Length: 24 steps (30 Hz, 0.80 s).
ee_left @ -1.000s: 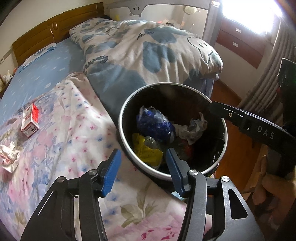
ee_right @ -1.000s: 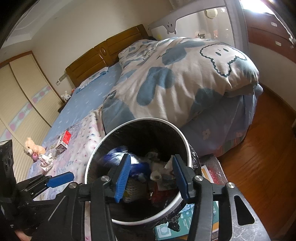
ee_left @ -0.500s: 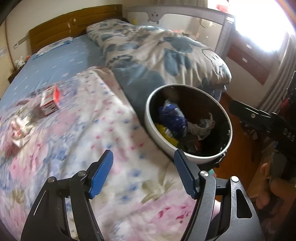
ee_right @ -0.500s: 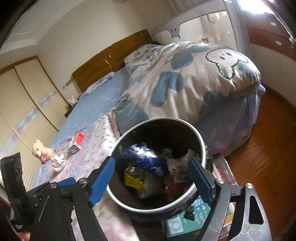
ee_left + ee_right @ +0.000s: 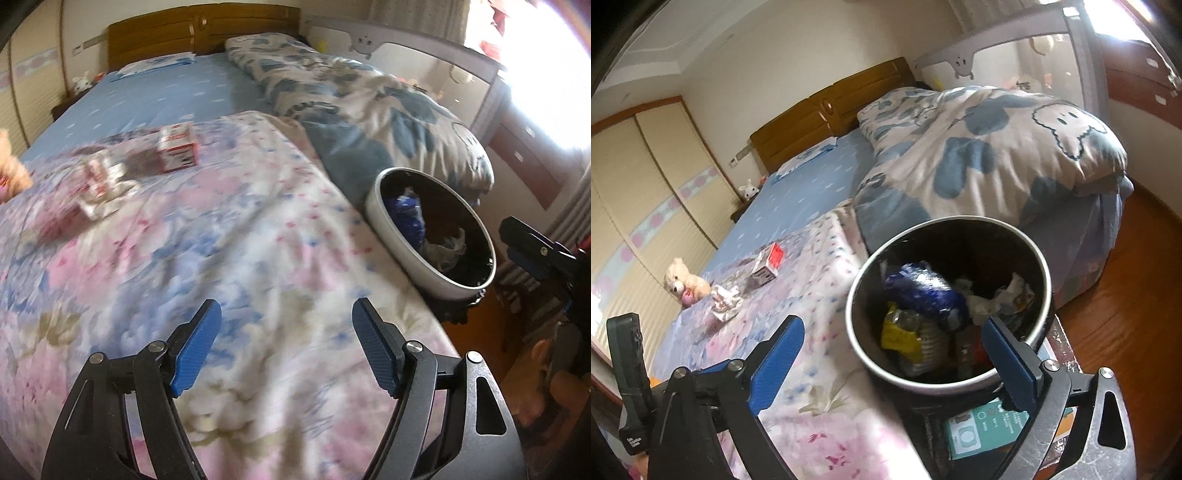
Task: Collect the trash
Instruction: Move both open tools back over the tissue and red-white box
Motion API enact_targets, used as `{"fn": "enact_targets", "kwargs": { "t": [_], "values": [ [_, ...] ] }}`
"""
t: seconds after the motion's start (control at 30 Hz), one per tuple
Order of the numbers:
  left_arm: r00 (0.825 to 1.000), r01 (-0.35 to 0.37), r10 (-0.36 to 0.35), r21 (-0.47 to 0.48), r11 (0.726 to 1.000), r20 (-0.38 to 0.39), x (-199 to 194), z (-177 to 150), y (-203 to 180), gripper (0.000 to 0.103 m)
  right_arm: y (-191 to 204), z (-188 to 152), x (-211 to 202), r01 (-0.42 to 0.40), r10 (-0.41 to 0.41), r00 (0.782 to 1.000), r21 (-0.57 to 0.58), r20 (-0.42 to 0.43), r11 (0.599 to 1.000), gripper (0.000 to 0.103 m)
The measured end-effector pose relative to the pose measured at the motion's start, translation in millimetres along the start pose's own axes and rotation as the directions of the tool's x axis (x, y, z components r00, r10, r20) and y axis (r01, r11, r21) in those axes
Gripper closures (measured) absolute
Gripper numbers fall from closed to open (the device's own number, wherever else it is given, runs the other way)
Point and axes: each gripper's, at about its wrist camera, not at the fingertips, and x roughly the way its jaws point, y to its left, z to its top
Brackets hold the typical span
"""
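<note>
Left gripper [image 5: 286, 343] over floral blanket [image 5: 229, 258], jaws opening, empty. Right gripper [image 5: 892, 352] above trash bin [image 5: 1043, 271] at bed edge, jaws opening, empty. Red-white carton [image 5: 177, 147], crumpled wrapper [image 5: 101, 184] mid-blanket.

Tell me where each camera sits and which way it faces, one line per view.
Left wrist: on the left gripper, angled down over the floral blanket; its jaws are opening, empty; the right gripper shows at the right edge.
Right wrist: on the right gripper, over the trash bin; jaws opening, empty.
Shared: bin, red-and-white carton, headboard.
</note>
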Motion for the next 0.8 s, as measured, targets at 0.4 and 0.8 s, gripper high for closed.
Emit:
{"fn": "enact_targets", "kwargs": {
  "t": [0.4,0.8],
  "values": [
    [0.998,-0.058,0.062,-0.122,0.991,0.026,-23,-17,67,0.027,70,-23,15,-0.091,0.089,0.996,-0.125,-0.025,0.988,0.005],
    [0.989,-0.137,0.146,-0.21,0.968,0.028,-29,-28,119,0.026,125,-36,51,-0.146,0.132,0.988,-0.222,-0.08,0.964,0.004]
  ]
}}
